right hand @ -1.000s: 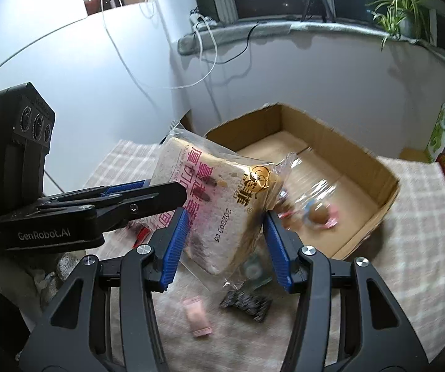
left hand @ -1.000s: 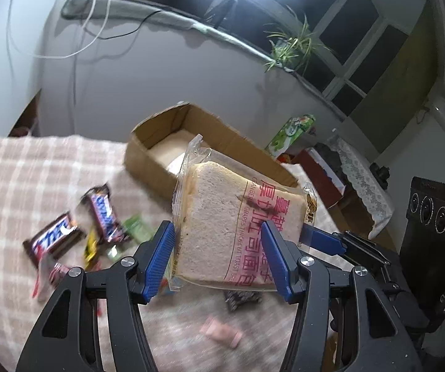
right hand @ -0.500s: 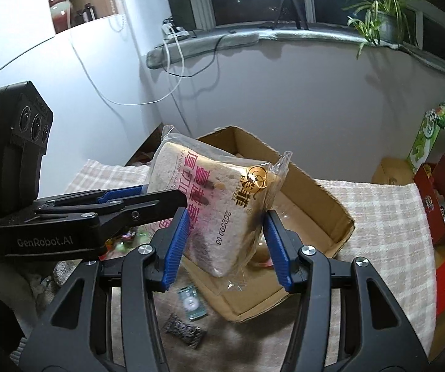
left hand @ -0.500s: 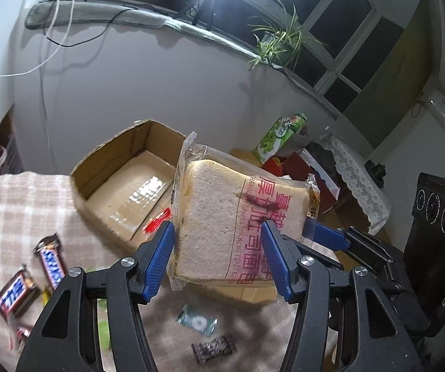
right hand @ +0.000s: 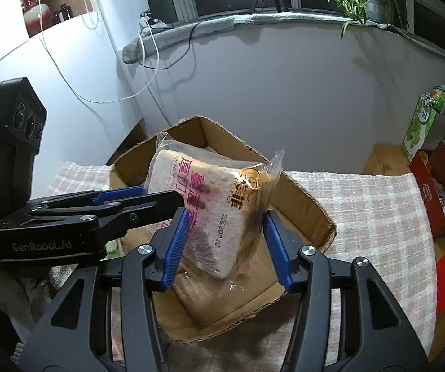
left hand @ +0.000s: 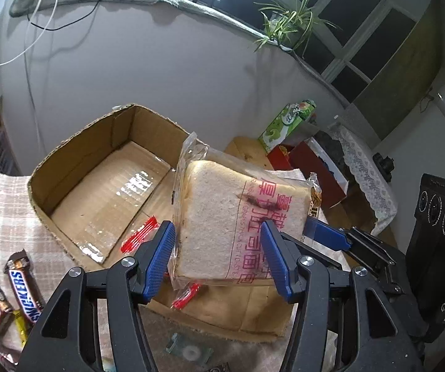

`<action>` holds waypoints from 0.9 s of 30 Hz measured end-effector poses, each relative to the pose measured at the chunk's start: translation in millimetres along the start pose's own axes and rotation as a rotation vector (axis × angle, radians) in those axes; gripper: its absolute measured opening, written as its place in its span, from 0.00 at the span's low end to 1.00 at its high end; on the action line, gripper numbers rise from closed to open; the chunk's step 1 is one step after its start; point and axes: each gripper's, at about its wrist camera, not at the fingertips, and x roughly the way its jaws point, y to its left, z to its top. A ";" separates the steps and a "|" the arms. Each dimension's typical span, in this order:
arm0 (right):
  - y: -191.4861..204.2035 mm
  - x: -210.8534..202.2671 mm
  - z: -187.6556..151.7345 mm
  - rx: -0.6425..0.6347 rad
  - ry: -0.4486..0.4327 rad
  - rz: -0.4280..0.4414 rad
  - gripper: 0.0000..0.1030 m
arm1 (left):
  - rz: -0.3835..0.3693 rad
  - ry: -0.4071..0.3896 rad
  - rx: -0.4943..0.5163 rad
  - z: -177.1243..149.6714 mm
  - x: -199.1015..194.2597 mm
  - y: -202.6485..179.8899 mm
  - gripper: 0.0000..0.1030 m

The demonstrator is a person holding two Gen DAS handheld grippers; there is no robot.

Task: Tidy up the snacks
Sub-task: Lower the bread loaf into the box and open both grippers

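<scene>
Left wrist: both claws pinching bread [left hand: 238, 214] over box [left hand: 77, 158].
Left claw [left hand: 218, 254] & right claw [right hand: 225, 245] closed on it; next: lower in, release.

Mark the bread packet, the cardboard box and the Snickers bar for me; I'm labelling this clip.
bread packet [left hand: 222, 217], left wrist view, on the slice's face.
cardboard box [left hand: 77, 155], left wrist view, on the inner left wall.
Snickers bar [left hand: 24, 291], left wrist view, on the printed name.
</scene>
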 end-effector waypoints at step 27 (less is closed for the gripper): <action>24.1 -47.1 -22.0 -0.027 -0.043 -0.017 0.72 | 0.040 -0.077 0.029 -15.1 -56.1 5.6 0.54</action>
